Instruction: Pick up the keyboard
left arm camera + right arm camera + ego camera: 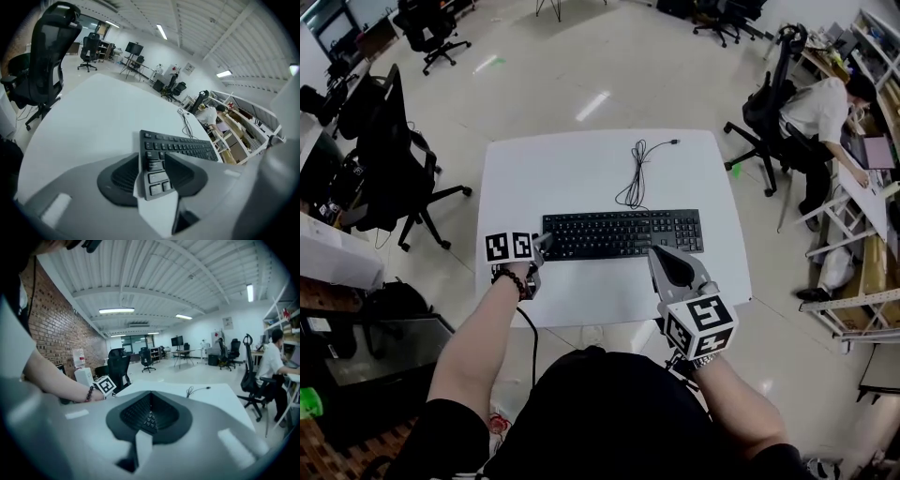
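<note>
A black keyboard (623, 233) lies across the middle of a white table (581, 169), its black cable (636, 173) coiled behind it. My left gripper (542, 246) is at the keyboard's left end. In the left gripper view its jaws (152, 158) stand open on either side of that end of the keyboard (183, 146), with a sliver of table showing beside the left pad (123, 176). My right gripper (670, 265) hovers by the keyboard's front edge, right of centre. It is shut (150, 401) with nothing held; keys show just beyond its tips.
A black office chair (389, 155) stands left of the table. A person (820, 112) sits on another chair at a desk to the right, beside shelving (862, 281). More chairs stand far back on the pale floor. The left gripper's marker cube (106, 386) shows in the right gripper view.
</note>
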`<state>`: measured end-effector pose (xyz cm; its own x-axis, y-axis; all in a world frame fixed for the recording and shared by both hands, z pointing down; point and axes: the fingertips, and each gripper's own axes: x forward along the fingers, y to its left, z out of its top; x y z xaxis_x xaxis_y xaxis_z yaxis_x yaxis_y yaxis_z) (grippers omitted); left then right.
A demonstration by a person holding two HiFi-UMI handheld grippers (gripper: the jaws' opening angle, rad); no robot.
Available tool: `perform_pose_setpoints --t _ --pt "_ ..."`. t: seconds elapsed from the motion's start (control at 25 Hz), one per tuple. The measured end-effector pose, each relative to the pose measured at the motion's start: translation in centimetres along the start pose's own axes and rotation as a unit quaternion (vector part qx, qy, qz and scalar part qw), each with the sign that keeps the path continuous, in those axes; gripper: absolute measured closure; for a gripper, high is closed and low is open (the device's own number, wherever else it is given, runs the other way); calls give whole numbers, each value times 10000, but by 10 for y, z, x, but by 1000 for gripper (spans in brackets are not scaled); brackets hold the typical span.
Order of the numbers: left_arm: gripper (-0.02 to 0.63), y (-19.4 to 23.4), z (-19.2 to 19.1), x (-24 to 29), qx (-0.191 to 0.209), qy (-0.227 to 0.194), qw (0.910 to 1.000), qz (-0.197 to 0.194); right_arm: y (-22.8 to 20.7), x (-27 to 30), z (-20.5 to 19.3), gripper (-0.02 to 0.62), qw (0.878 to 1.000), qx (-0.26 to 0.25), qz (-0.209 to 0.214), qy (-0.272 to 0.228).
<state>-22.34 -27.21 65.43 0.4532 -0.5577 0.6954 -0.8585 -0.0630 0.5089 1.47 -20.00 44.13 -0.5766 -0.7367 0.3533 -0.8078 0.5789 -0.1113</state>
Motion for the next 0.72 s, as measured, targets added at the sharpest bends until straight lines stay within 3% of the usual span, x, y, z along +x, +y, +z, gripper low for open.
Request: perform_pose_setpoints --t 0.2,0.4,0.72 --pt "454 10 -10 16 -399 227 9986 -274 -4 4 -4 594 9999 43 -117 81" --pt "480 7 -11 20 -793 194 9943 -682 -7 5 -7 594 9997 109 -157 135" --pt "508 -7 -12 -4 -809 133 9938 -754 -6 5 -10 593 9996 215 -144 116"
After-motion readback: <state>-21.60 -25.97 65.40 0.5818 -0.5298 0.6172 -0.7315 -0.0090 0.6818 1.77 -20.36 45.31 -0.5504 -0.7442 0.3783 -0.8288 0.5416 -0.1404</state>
